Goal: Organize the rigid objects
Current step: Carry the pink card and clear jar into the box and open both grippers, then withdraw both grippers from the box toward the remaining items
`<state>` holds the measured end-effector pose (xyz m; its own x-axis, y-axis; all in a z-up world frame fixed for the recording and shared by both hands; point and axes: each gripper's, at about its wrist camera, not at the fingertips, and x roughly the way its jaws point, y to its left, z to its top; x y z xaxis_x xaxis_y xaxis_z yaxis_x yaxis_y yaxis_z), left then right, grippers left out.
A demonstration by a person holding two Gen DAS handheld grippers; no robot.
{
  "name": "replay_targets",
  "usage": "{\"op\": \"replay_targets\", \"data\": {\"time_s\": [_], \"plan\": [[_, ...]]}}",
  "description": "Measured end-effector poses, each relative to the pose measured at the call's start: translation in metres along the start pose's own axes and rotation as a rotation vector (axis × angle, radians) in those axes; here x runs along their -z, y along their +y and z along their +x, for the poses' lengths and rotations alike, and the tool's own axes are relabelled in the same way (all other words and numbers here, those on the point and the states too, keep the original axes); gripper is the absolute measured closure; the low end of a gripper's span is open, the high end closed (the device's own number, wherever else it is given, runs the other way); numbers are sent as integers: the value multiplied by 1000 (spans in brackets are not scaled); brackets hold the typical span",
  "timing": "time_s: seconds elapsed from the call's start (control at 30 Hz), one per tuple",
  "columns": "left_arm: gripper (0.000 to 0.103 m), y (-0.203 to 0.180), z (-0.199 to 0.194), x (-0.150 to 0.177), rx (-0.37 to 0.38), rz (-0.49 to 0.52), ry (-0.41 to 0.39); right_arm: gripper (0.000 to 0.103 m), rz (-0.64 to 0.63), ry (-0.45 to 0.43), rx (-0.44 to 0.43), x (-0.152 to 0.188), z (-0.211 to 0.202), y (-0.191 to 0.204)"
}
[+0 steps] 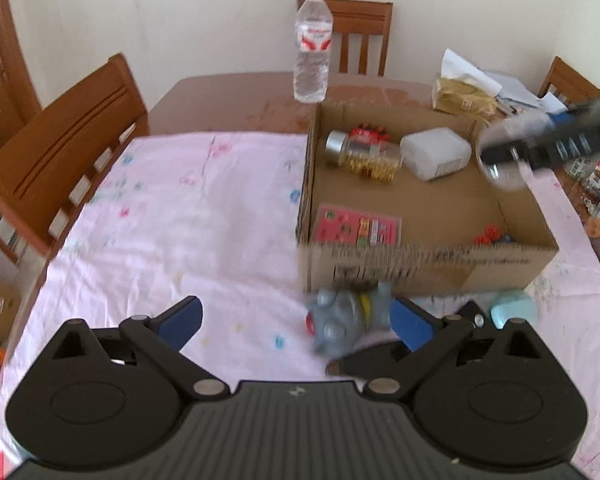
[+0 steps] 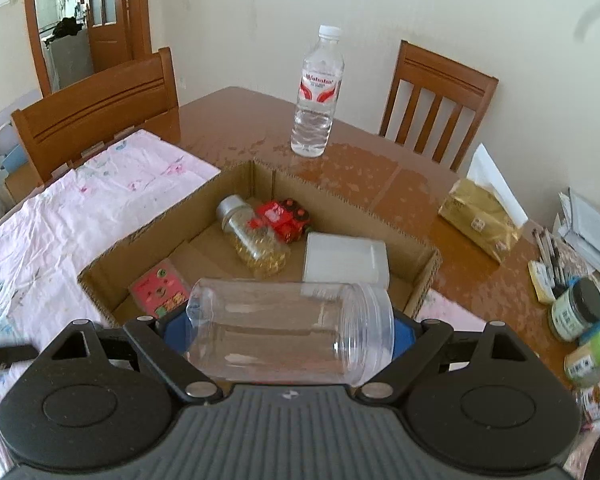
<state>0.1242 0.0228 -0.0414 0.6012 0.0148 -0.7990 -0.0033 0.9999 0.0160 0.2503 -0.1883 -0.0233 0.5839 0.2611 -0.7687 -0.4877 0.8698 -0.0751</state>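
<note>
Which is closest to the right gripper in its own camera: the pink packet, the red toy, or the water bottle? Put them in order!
1. Pink packet, near left corner of the box.
2. Red toy, at the box's far end.
3. Water bottle, standing beyond the box.

Plain cream walls (image 2: 440, 8) close the room behind a glossy reddish-brown wooden table (image 2: 364, 176), partly covered by a pale pink floral cloth (image 1: 172, 208). Brown wooden slat-backed chairs (image 2: 440, 96) stand along its far and left sides. At the far left an arched wooden doorway (image 2: 36, 40) opens on a glazed wooden door (image 2: 108, 8), and soft daylight fills the room
</note>
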Motion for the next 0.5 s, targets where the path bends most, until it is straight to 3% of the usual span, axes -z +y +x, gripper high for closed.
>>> {"op": "replay_targets", "data": {"time_s": [0.07,0.13,0.5], "plan": [[3,-1,-3,6,-12,-16,6,9,18,-19,7,-6,4,-4],[3,-2,-6,11,-25,-35,11,0,23,-47,15,-10,7,-6],[3,-5,-15,20,-45,-59,19,0,62,-37,17,5,-1,-2]]}}
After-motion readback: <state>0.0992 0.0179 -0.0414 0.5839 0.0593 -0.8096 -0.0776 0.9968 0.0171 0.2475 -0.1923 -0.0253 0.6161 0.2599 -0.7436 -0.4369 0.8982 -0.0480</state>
